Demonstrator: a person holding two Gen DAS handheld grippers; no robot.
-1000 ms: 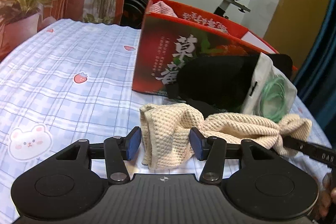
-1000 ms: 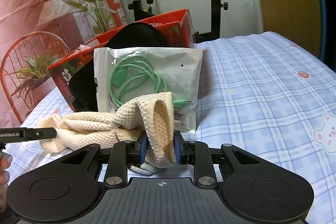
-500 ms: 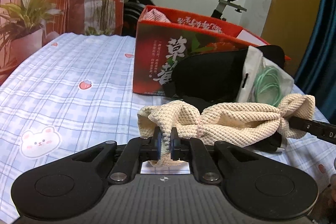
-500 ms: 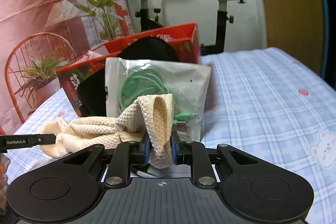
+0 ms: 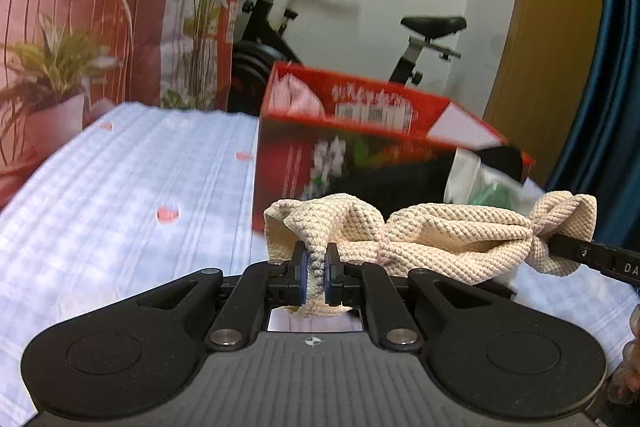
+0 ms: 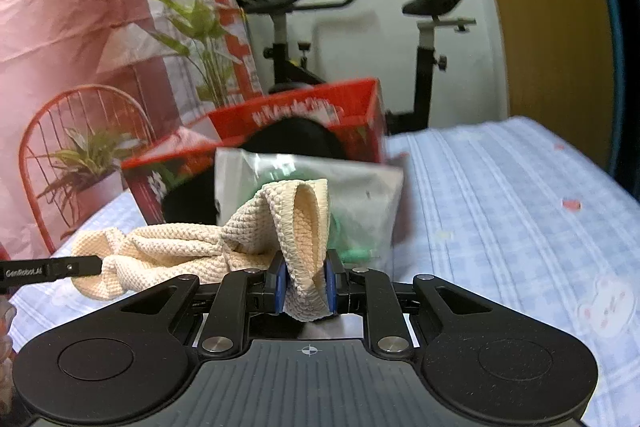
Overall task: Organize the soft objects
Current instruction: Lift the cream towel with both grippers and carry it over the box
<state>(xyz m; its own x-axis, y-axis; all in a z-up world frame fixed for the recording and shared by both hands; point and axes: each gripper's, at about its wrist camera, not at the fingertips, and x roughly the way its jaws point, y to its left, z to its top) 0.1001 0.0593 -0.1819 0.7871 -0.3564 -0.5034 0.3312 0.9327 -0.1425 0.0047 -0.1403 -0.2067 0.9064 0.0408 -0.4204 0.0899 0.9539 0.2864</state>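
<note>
A cream waffle-knit cloth (image 5: 440, 235) hangs stretched between my two grippers, lifted above the bed. My left gripper (image 5: 316, 277) is shut on one end of it. My right gripper (image 6: 305, 287) is shut on the other end of the cloth (image 6: 296, 223); its finger also shows in the left wrist view (image 5: 596, 255). Behind the cloth stands an open red cardboard box (image 5: 360, 131) with a pink item inside. A black soft object (image 6: 304, 139) and a clear bag with a green cable (image 6: 360, 195) lean against the box.
The bed has a blue checked sheet (image 5: 120, 211) with strawberry and bear prints. An exercise bike (image 6: 424, 39) stands beyond the bed. A red wire chair with a potted plant (image 6: 80, 155) is at the left. A blue curtain (image 5: 612, 67) hangs at the right.
My left gripper closed on the cloth's end. Both grippers then rose, lifting the cloth off the bed and stretching it between them.
</note>
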